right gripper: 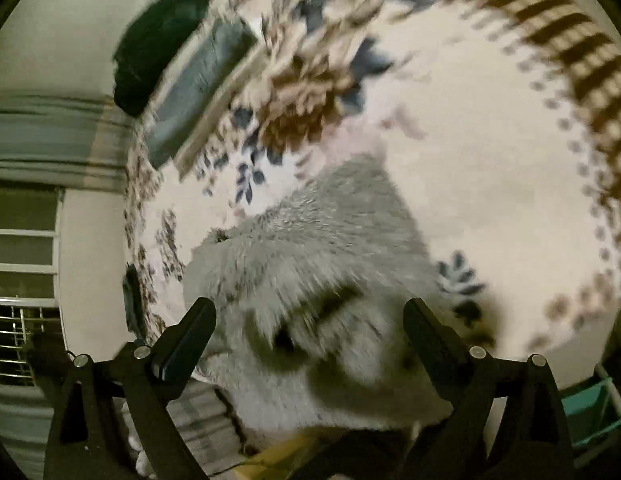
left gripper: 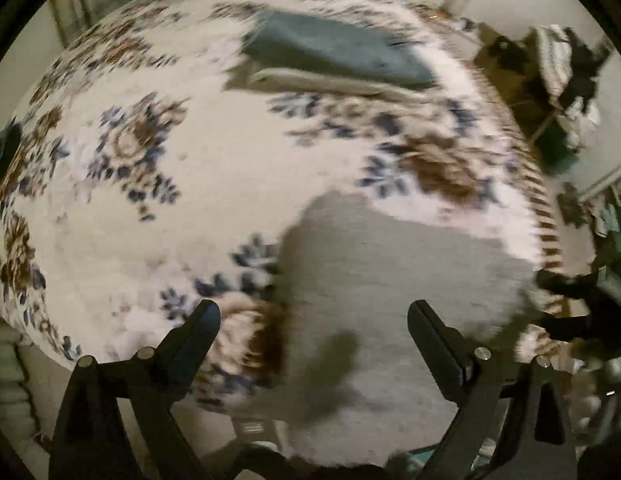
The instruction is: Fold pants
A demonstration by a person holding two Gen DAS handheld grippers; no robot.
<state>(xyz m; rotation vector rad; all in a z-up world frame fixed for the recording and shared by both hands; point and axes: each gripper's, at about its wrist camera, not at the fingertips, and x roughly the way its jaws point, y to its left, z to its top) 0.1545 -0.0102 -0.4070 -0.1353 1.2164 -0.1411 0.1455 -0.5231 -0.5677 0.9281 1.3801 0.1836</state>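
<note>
Left wrist view: gray pants lie folded on the floral bed | both tongs, left and right, gape wide, empty | step: probably between folds | next: you re-grip an edge, maybe fold again.

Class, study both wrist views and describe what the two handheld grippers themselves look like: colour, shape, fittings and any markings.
The left gripper and right gripper look alike: matte black, each with two flat, tapering fingers that widen into angular black brackets. Small round silver pins dot the joints, two on each side. No cables, markings, hands or sleeves show in either view.
</note>
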